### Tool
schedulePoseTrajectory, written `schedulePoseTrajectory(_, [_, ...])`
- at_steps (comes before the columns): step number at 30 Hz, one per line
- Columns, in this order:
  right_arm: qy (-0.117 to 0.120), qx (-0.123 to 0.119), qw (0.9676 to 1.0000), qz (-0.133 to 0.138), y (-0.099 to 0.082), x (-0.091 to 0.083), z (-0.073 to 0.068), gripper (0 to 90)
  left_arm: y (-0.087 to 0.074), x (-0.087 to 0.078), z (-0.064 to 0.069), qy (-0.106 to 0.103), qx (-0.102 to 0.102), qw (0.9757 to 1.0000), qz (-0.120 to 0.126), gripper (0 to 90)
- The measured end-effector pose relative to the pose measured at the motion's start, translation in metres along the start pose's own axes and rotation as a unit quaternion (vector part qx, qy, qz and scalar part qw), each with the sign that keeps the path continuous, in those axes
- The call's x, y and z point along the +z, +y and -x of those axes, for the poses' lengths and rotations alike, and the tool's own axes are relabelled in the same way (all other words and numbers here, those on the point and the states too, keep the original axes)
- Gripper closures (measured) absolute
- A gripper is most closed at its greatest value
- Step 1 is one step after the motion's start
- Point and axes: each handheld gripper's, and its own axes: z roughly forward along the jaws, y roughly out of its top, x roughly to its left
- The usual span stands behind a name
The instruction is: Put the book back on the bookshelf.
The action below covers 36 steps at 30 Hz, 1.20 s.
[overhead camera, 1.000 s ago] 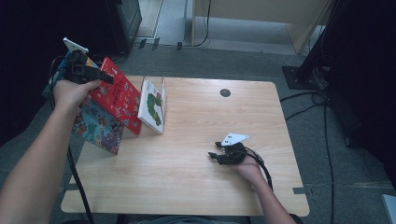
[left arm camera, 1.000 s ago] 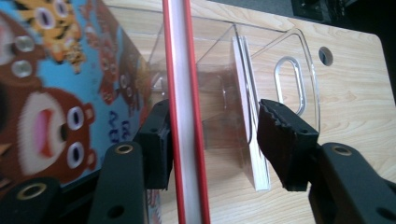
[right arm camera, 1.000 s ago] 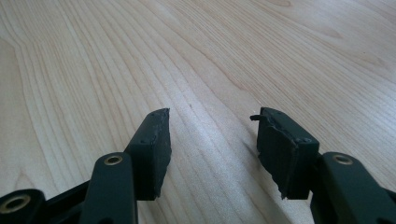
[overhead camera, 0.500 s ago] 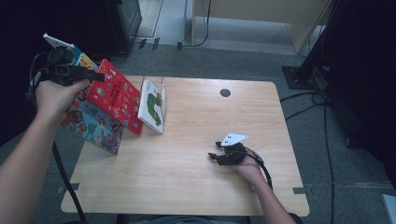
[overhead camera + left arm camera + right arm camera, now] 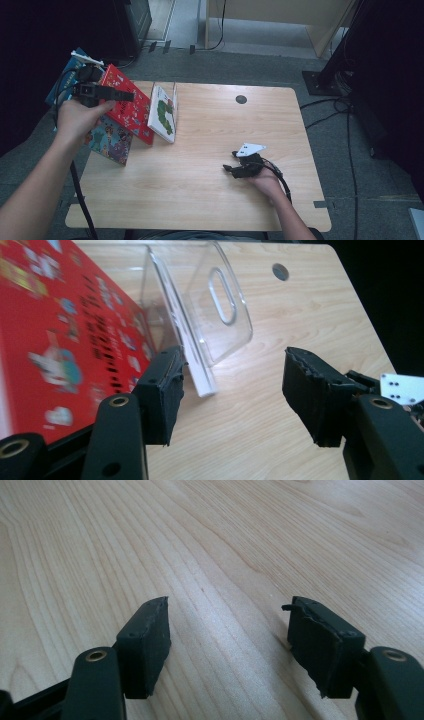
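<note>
left gripper leaves the red book, right gripper waits on the table

the step in hand seems to be the release: the red picture book with small cartoon figures (image 5: 125, 107) leans at the far left edge of the light wooden table (image 5: 210, 200), against the clear plastic book stand with an oval handle hole (image 5: 220, 295), and it has other colourful books just beside it on the left. the left gripper (image 5: 112, 93) is at the far left, in front of the red book's cover, above the table edge. its jaws have just been opening; in the left gripper view they stand apart with nothing between them, and the red cover is beside the left jaw, not pressed.

the right gripper (image 5: 231, 161) lies low on the near right part of the table, well apart from the books. its jaws have also just been opening and hold nothing, only bare wood is under them.

i judge the next move calls for choosing the next book and bringing the open jaws around its edge, carefully, because the leaning books could slide.

the left forearm reaches up from the near left, hand raised, gripper almost level and pointing right. the right hand rests on the table.
</note>
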Motion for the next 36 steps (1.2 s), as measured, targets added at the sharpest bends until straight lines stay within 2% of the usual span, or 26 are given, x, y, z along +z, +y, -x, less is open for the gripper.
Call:
schedulePoseTrajectory(2, [0.0, -0.001, 1.0, -0.001, 0.0, 0.0, 0.0, 30.8, -0.007, 0.004, 0.006, 0.003, 0.013, 0.9999, 0.0, 42.4])
schedulePoseTrajectory(4, [0.003, -0.002, 1.0, -0.002, 0.0, 0.0, -0.001, 29.0, -0.014, 0.009, 0.009, -0.013, 0.011, 0.9998, -0.005, 42.2])
schedulePoseTrajectory(6, [0.004, -0.003, 1.0, -0.003, 0.0, 0.001, -0.001, 27.7, -0.02, 0.014, 0.012, -0.018, 0.014, 0.9997, -0.009, 42.2])
schedulePoseTrajectory(12, [0.001, -0.002, 1.0, -0.006, 0.001, 0.002, -0.004, 22.6, -0.038, 0.029, 0.018, -0.028, 0.021, 0.9993, -0.016, 42.1])
schedulePoseTrajectory(14, [0.001, -0.003, 1.0, -0.008, 0.001, 0.003, -0.005, 21.3, -0.044, 0.034, 0.021, -0.023, 0.029, 0.9992, -0.018, 42.0])
schedulePoseTrajectory(18, [0.0, -0.001, 0.9999, -0.011, 0.002, 0.003, -0.006, 17.8, -0.058, 0.048, 0.022, -0.036, 0.027, 0.9988, -0.021, 41.7])
schedulePoseTrajectory(20, [-0.002, 0.0, 0.9999, -0.012, 0.002, 0.004, -0.007, 15.3, -0.064, 0.055, 0.024, -0.031, 0.037, 0.9985, -0.026, 41.5])
schedulePoseTrajectory(21, [-0.004, 0.001, 0.9999, -0.013, 0.002, 0.004, -0.007, 14.3, -0.067, 0.059, 0.025, -0.036, 0.041, 0.9981, -0.029, 41.4])
schedulePoseTrajectory(23, [-0.007, 0.005, 0.9999, -0.015, 0.002, 0.004, -0.007, 13.9, -0.072, 0.065, 0.027, -0.042, 0.051, 0.9973, -0.031, 41.0])
schedulePoseTrajectory(26, [-0.012, 0.008, 0.9998, -0.016, 0.002, 0.004, -0.008, 12.7, -0.08, 0.075, 0.03, -0.037, 0.066, 0.9964, -0.038, 40.7])
schedulePoseTrajectory(29, [-0.012, 0.009, 0.9998, -0.016, 0.002, 0.005, -0.008, 12.6, -0.088, 0.085, 0.031, -0.042, 0.065, 0.996, -0.044, 40.5])
schedulePoseTrajectory(32, [-0.012, 0.01, 0.9998, -0.015, 0.002, 0.005, -0.008, 12.6, -0.096, 0.094, 0.033, -0.04, 0.073, 0.9954, -0.047, 40.2])
schedulePoseTrajectory(36, [-0.012, 0.01, 0.9998, -0.016, 0.002, 0.005, -0.008, 12.6, -0.107, 0.107, 0.035, -0.05, 0.073, 0.9948, -0.051, 40.2])
